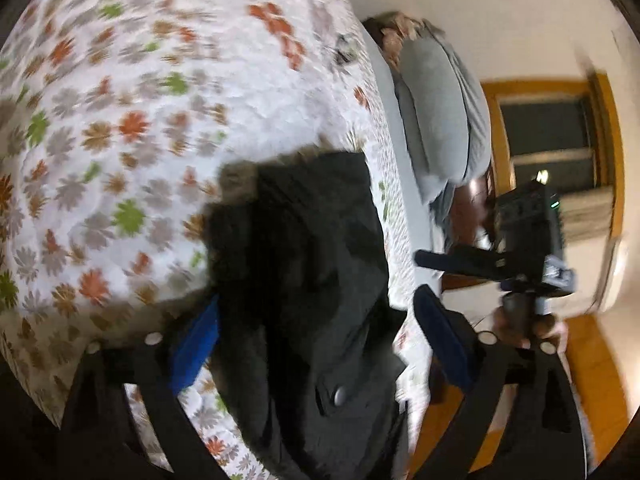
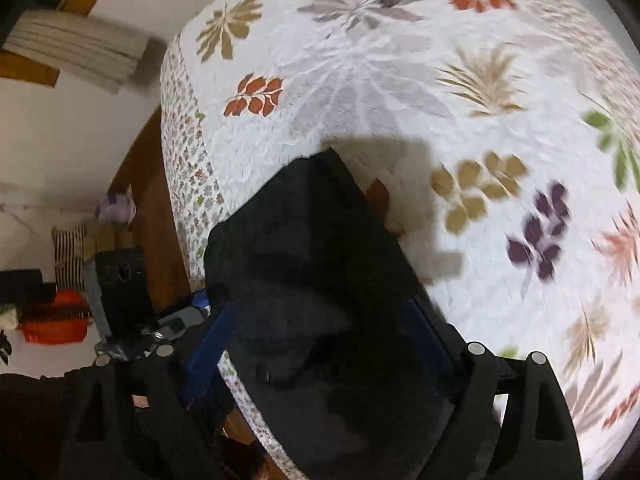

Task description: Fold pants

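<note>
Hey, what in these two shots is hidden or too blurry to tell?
- Left wrist view: whether the left claw pinches the pants; the cloth fills the gap between its fingers.
- Right wrist view: the right claw grip, likewise masked by dark cloth.
- Both views: the pants' lower part, cut off by the bottom edge.
- Left view: the right claw is motion-blurred.

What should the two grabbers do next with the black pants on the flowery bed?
Probably close both on the cloth. The black pants lie on the flowery bedspread, and the fabric sits between the blue pads of the left gripper and the right gripper, whose jaws stand wide apart. Neither looks clamped, so a firm grip likely comes before any fold.
</note>
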`<state>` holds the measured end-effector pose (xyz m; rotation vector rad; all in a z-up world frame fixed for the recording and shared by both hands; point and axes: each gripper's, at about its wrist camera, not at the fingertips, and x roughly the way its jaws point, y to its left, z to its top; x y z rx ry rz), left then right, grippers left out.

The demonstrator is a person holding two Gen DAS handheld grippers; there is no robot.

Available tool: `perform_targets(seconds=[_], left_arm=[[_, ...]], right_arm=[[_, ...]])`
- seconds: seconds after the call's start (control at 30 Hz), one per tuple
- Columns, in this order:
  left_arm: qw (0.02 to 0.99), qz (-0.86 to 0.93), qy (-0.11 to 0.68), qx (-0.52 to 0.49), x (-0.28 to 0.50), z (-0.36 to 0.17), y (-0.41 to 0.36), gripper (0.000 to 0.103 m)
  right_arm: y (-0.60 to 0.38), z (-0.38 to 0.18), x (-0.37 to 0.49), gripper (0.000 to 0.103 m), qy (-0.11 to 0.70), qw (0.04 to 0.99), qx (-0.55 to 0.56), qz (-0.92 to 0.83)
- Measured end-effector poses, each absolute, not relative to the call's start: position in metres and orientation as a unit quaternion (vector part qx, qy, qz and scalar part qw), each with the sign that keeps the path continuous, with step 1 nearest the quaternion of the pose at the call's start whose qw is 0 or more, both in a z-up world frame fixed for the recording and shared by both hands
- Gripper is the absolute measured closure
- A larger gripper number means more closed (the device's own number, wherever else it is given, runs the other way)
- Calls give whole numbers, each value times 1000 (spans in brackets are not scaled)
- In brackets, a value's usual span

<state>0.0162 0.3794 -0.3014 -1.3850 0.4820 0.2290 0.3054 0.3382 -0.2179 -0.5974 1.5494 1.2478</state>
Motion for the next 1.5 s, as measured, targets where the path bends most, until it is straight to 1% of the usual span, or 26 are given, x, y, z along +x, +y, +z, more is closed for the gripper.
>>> perform_targets(seconds=[0.2,0.27,0.33,0.47,0.63,0.67,0.7,0.73,0.77,0.8,0.83,0.87,0.9,0.93,0.97,1.03,1.13,1.23,1.5], left_arm=[[741,92,234,-622,27,-300,375,13],[737,92,233,-628,28,-303,376,11],[736,88,229,-631,29,-304,376,8],[740,86,229,-626,31,-305,374,5],[739,83,228,-629,38,-306,378,8],[740,85,230,-626,40,-306,379,13],[742,87,231,-623,40,-305,379,17],[742,90,236,-621,39,-306,379,25],[739,93,238,-623,38,-307,380,30],[738,94,239,-624,36,-308,380,33],[738,95,239,-624,35,-308,380,40],[738,93,239,-624,34,-308,380,54],[739,87,241,-624,36,-308,379,63],[743,81,244,-617,37,-307,378,68],[749,80,245,-611,38,-304,377,71],[764,71,244,-593,40,-296,374,75],[781,64,242,-572,41,-286,370,78],[794,56,239,-556,42,-271,364,79],[846,23,239,-475,51,-191,325,80]], right_arm=[[378,-255,321,15,673,451,-255,528],[388,-264,326,14,683,425,-249,540],[395,-270,328,11,686,412,-248,547],[411,-286,327,11,694,381,-254,556],[426,-304,317,10,702,349,-272,557],[426,-304,316,12,701,350,-274,558],[426,-303,315,20,699,351,-274,559],[426,-302,314,26,699,352,-275,558],[425,-300,313,29,696,357,-282,555],[424,-299,313,36,695,362,-286,552],[422,-295,312,43,693,369,-289,548],[419,-290,313,47,690,377,-290,545],[417,-283,313,51,688,385,-289,543],[413,-277,312,55,685,392,-288,542],[409,-271,312,58,682,399,-288,540],[398,-253,310,66,674,422,-287,534],[383,-230,305,70,662,451,-278,530],[367,-206,294,71,645,485,-269,526],[303,-132,286,71,607,569,-239,501]])
